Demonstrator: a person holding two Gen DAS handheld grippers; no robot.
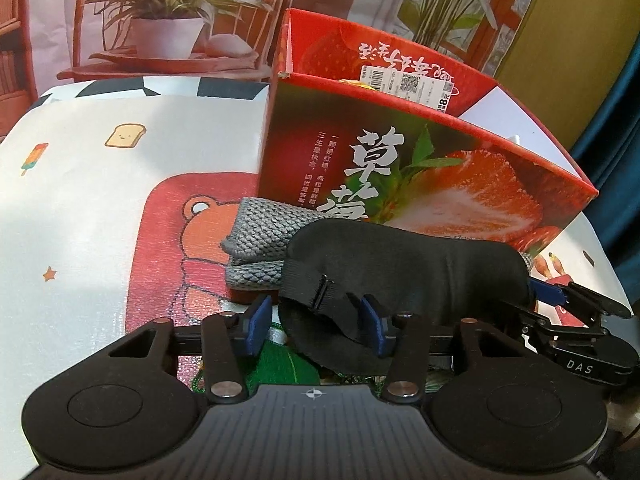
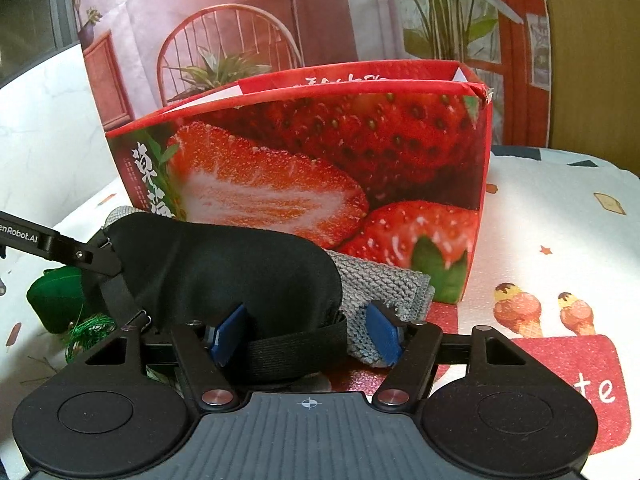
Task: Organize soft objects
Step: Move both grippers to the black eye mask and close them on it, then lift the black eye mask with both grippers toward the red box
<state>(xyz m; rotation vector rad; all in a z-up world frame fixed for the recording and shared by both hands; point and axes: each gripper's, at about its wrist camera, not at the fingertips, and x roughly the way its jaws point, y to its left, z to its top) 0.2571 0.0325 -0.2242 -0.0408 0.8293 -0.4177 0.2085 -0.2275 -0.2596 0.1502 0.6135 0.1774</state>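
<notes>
Straddling opposite ends of the black sleep mask [image 1: 400,264], both grippers stand partly open: the left gripper [image 1: 316,326] brackets its buckled strap [image 1: 320,294], the right gripper [image 2: 306,334] its elastic band [image 2: 296,340], neither visibly pinching. The mask lies low centre on a folded grey knitted cloth [image 1: 260,228], likely awaiting transfer into the open strawberry box [image 1: 420,168] just behind.

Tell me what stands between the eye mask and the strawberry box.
Nothing visible: the black eye mask lies on the grey knitted cloth right before the strawberry box, whose top is open. Only its near wall must be cleared.
</notes>
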